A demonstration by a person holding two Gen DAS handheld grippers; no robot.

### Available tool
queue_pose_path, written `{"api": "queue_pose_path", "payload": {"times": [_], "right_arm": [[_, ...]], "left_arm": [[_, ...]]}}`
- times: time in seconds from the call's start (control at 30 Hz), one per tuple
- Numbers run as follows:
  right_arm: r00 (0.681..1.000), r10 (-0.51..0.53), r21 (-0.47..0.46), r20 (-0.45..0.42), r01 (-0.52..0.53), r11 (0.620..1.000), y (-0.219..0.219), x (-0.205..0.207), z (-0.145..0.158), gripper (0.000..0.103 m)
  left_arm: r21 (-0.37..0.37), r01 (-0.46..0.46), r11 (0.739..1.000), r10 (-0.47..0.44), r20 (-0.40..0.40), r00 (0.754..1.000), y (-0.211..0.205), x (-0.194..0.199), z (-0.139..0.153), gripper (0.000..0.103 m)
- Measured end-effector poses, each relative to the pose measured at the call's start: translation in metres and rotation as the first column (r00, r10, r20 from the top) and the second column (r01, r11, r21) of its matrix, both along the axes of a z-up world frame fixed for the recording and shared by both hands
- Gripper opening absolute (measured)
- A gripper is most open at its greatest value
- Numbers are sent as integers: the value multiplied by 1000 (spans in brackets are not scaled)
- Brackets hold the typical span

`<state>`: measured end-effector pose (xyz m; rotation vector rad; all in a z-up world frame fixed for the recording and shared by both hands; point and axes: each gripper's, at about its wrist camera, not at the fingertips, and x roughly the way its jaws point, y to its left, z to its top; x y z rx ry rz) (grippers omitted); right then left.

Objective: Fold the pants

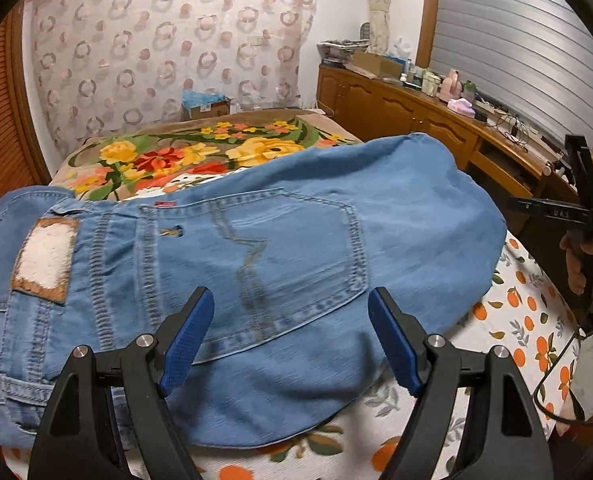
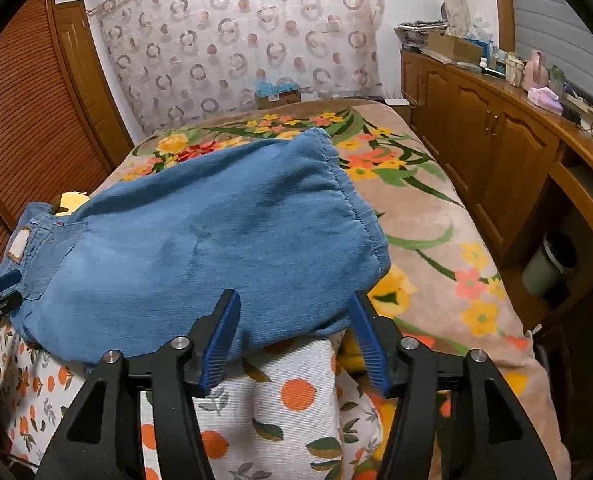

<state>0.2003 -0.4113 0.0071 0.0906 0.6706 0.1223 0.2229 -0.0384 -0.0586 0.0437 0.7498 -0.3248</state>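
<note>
Gaping hand-held grippers (image 1: 290, 320) seemingly hover over pants (image 1: 256, 248).

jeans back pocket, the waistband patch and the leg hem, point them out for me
back pocket (image 1: 292, 264): left wrist view, on the stitched middle of the pocket.
waistband patch (image 1: 48, 256): left wrist view, on its worn white centre.
leg hem (image 2: 352, 204): right wrist view, on the stitched edge.
</note>
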Motion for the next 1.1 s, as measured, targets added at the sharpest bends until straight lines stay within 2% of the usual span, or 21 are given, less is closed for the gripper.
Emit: {"api": "queue_pose_path", "payload": {"times": [0.37,0.7,1.1], "right_arm": [[1000,-14,18,-26,14,1000,-5,18,-5,62],[998,-23,42,-52,25,999,-8,36,-6,62],[991,-37,145,-126,55,988,-19,44,-20,62]], "left_arm": [[38,40,998,-41,34,999,-31,10,7,80],[44,90,995,-91,15,996,-60,27,10,80],[60,95,994,-91,-61,994,-67,40,-17,80]]}}
